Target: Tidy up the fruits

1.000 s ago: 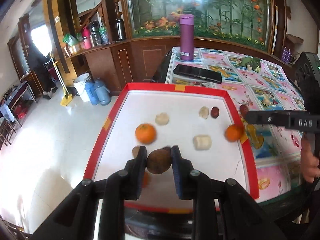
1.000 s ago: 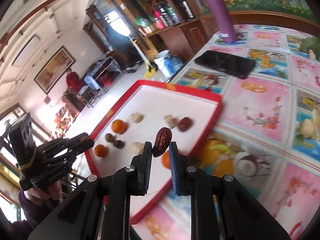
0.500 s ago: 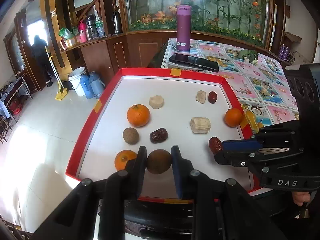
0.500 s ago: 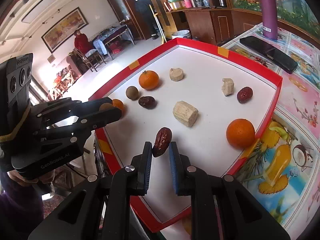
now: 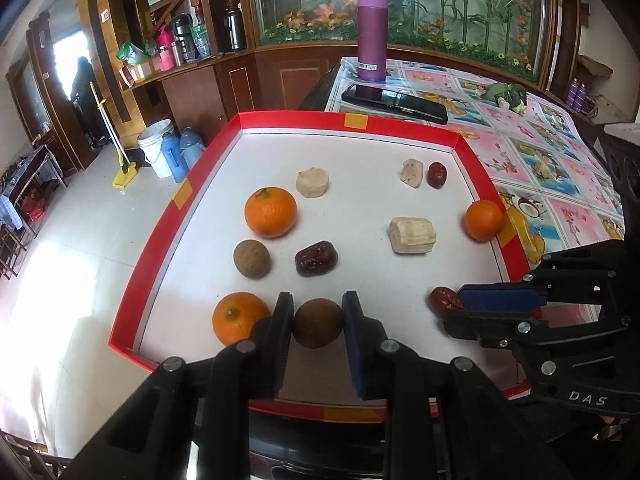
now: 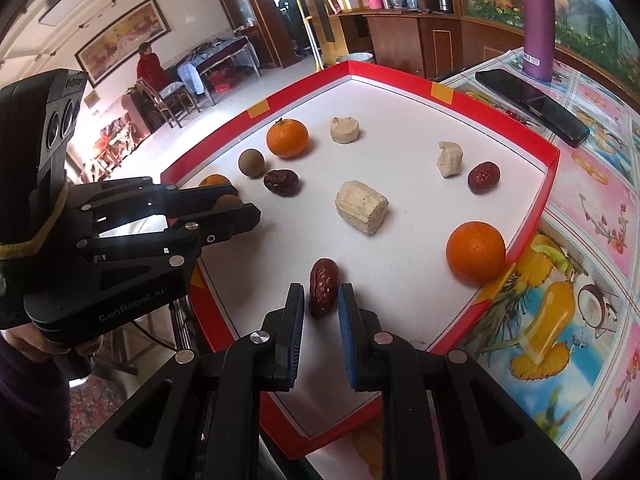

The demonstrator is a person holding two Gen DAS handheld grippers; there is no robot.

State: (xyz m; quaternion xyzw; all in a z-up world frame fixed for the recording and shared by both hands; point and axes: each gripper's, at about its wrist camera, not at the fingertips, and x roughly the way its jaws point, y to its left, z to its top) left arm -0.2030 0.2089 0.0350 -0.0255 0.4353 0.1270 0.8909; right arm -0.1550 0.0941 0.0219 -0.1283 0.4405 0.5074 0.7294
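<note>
A red-rimmed white tray (image 5: 404,128) holds the fruits. My left gripper (image 5: 318,320) is shut on a round brown longan (image 5: 318,323) near the tray's front edge, beside an orange (image 5: 236,317). My right gripper (image 6: 320,304) has a red date (image 6: 323,292) between its fingers; the jaws look slightly parted, with a gap on the left side. The right gripper shows in the left wrist view (image 5: 452,308) at the tray's front right. Another longan (image 5: 251,258), a dark date (image 5: 316,258), two more oranges (image 5: 270,212) (image 5: 483,220) and a date (image 5: 436,175) lie in the tray.
Three pale chunks (image 5: 412,235) (image 5: 312,182) (image 5: 412,173) lie in the tray. Behind it on the patterned tablecloth (image 5: 520,148) are a black phone (image 5: 394,103) and a purple bottle (image 5: 371,34). The floor drops off left of the tray.
Both grippers have come down toward the tray's front with their fruits. The right gripper's jaws have parted a little around the date.
</note>
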